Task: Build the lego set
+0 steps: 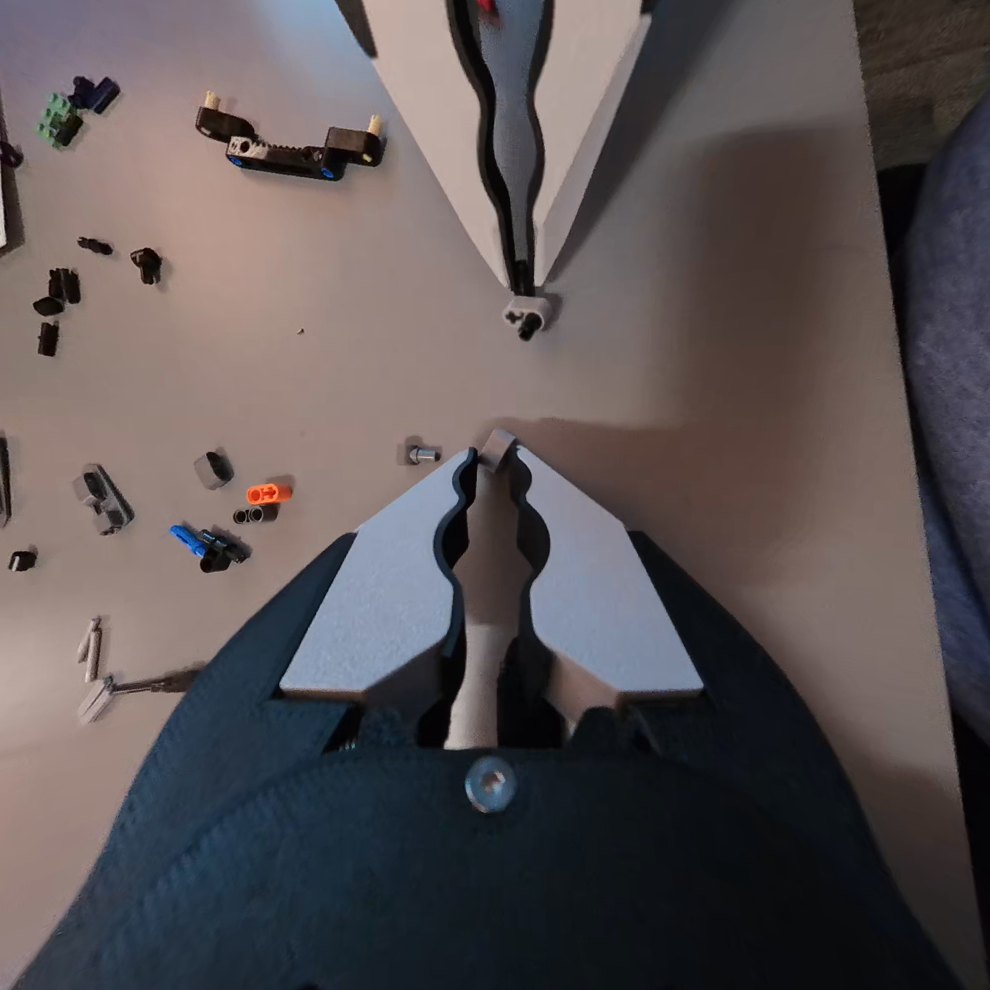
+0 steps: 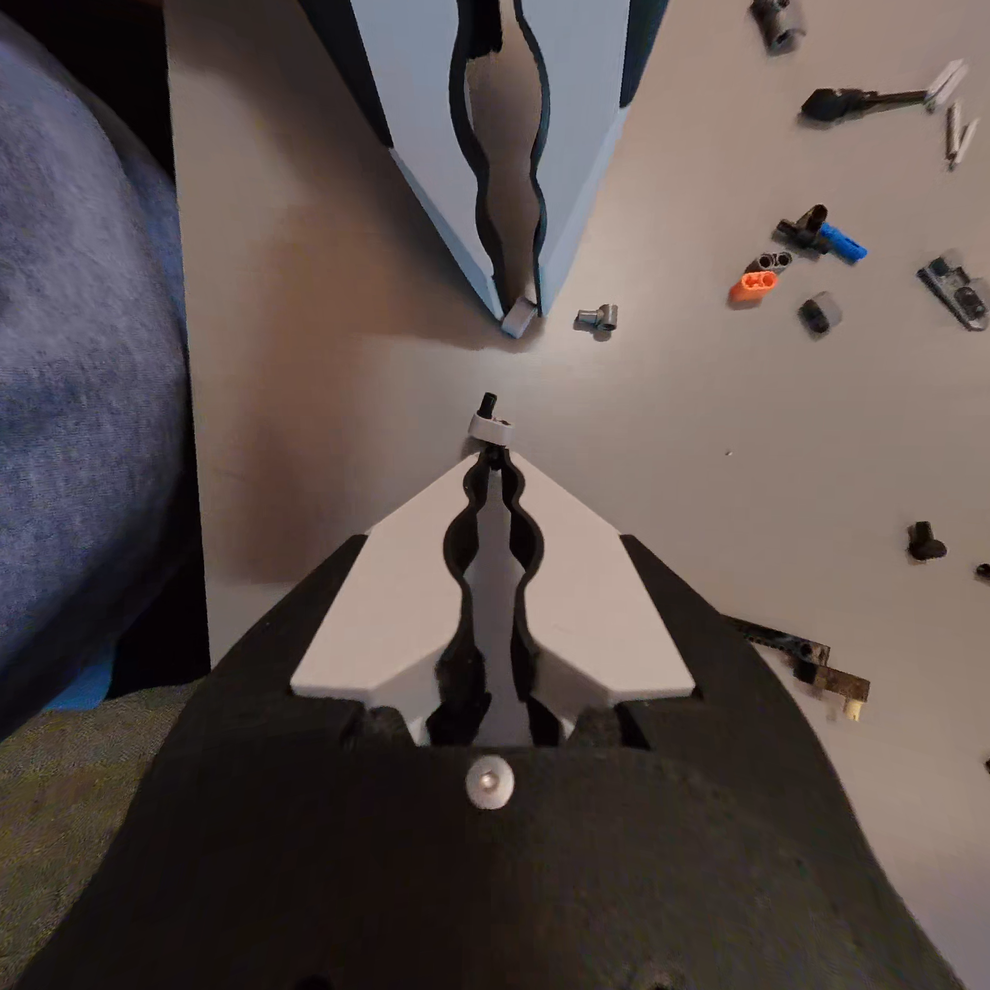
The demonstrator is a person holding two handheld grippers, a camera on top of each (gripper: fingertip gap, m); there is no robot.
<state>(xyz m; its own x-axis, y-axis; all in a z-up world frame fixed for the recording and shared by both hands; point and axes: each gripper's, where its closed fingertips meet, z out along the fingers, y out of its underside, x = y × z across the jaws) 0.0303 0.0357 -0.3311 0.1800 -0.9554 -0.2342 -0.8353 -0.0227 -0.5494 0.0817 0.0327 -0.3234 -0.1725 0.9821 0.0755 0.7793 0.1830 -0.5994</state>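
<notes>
My left gripper [image 1: 494, 459] is shut on a small grey lego piece [image 1: 498, 449] at its fingertips, above the table. The same gripper [image 2: 520, 313] and piece [image 2: 518, 319] show at the top of the right wrist view. My right gripper [image 2: 494, 460] is shut on a black pin that carries a small light grey connector [image 2: 492, 427], with the pin's tip [image 2: 487, 403] sticking out. In the left wrist view that gripper [image 1: 522, 278] points toward mine, with the connector [image 1: 529, 312] at its tip. The two held pieces face each other with a gap between.
A black and grey lego assembly [image 1: 292, 144] lies at the far left. Loose pieces lie scattered left: an orange connector [image 1: 269, 493], a blue pin [image 1: 187, 537], a small grey pin [image 1: 423, 455], black bits [image 1: 61, 292], a green brick [image 1: 59, 120]. The table edge [image 1: 905, 375] runs on the right.
</notes>
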